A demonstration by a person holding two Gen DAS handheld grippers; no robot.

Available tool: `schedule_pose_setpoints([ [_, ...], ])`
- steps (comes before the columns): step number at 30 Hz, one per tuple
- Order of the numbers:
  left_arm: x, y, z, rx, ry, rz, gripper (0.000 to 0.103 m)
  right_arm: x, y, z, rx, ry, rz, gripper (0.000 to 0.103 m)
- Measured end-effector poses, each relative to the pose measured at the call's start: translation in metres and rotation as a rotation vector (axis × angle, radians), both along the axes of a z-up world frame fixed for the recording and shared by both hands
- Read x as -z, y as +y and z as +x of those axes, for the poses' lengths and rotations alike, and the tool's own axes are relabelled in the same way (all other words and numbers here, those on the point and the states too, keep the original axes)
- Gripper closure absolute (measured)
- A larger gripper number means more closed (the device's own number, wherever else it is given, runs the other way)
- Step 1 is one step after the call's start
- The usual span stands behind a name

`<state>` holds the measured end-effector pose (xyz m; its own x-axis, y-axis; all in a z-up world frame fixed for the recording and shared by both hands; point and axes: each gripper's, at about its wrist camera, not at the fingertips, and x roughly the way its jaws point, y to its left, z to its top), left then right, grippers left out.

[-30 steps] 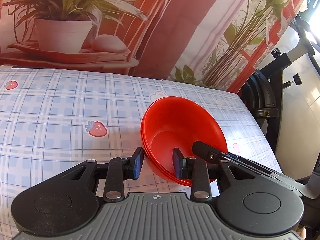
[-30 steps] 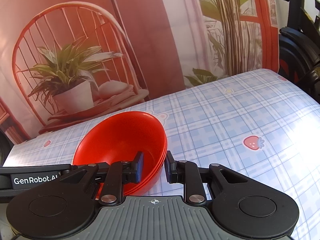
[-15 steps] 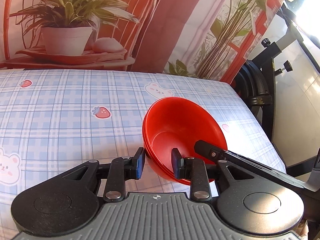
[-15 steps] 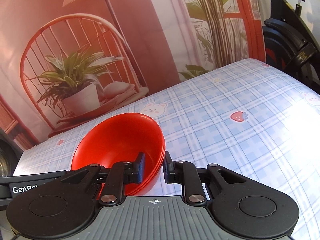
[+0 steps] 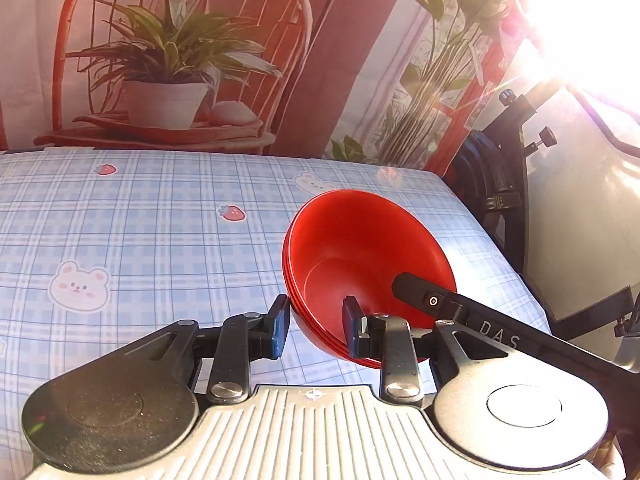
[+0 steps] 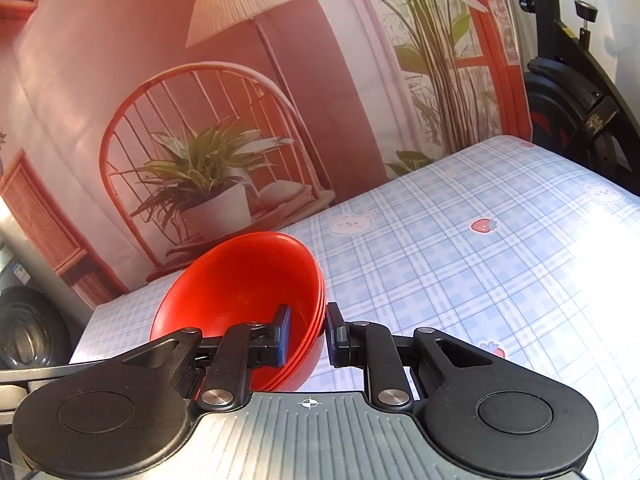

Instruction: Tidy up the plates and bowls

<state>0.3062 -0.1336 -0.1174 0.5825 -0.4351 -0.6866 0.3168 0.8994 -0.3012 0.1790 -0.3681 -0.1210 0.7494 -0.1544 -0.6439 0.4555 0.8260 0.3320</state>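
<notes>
A stack of three nested red bowls (image 5: 360,248) hangs tilted above the table, held from two sides. My left gripper (image 5: 316,326) is shut on its near-left rim, one pad inside the bowl and one outside. My right gripper (image 6: 308,336) is shut on the opposite rim of the red bowls (image 6: 240,280) in the same way. In the left wrist view the right gripper's black finger (image 5: 432,300) reaches in over the far rim. No plates are in view.
The table (image 5: 140,220) wears a blue plaid cloth with strawberries and bears. Behind it hangs a printed backdrop (image 6: 208,128) of a chair and a potted plant. A black exercise bike (image 6: 580,92) stands past the table's right edge. Sun glare (image 5: 580,20) washes out the upper right.
Both grippers have risen and drawn back with the bowl stack between them. More of the tablecloth shows beneath and beyond the bowls. The grips look unchanged.
</notes>
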Motion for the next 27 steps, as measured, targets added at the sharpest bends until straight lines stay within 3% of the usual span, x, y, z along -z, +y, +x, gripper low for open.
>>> schedule_pose_setpoints([
  [5, -0.011, 0.026, -0.025, -0.034, -0.002, -0.028, 0.073, -0.014, 0.028, -0.008, -0.036, -0.028, -0.016, 0.085],
  [15, -0.030, 0.068, -0.065, -0.082, -0.057, 0.017, 0.074, -0.019, 0.084, -0.012, -0.135, -0.019, -0.032, 0.085],
  [27, -0.024, 0.106, -0.093, -0.136, -0.047, 0.013, 0.073, -0.013, 0.135, -0.013, -0.231, 0.027, -0.050, 0.085],
])
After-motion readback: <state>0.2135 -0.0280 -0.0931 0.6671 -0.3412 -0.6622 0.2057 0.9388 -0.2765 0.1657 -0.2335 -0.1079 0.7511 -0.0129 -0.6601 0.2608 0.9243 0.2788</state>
